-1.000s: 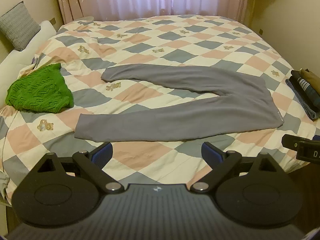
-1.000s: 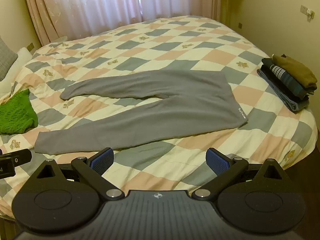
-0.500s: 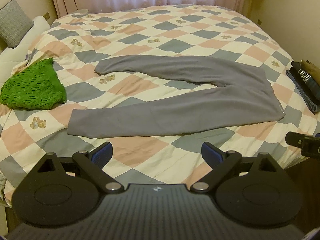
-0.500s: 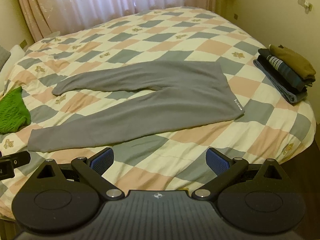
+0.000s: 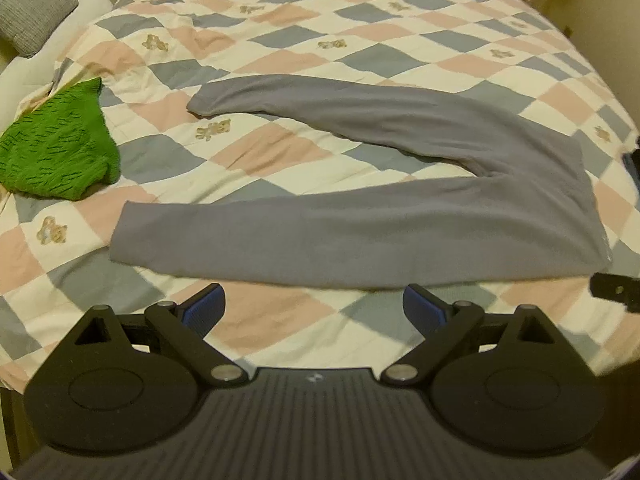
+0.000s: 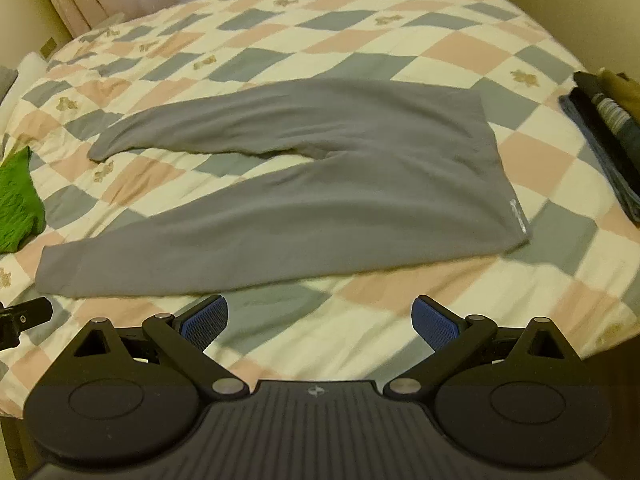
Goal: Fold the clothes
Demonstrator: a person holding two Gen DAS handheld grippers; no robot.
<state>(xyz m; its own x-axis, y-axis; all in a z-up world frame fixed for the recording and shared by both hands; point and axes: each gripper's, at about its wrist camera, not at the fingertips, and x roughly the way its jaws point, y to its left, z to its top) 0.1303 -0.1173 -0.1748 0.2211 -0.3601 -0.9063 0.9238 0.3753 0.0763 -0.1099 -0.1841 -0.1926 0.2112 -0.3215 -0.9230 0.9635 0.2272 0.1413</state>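
Grey trousers (image 5: 400, 216) flat, V-shaped, soft knit, on checked quilt (image 5: 280, 40), left tool (image 5: 314, 306) and right tool (image 6: 320, 316) wide apart, empty

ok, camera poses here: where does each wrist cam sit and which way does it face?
Left wrist: on the left gripper, over the near bed edge, facing the grey pants; own open fingers show, right gripper's tip at right.
Right wrist: on the right gripper, same edge, facing the pants' waist and folded stack; own open fingers show, left gripper's tip at left.
Shared: pants, green knit, checked quilt.
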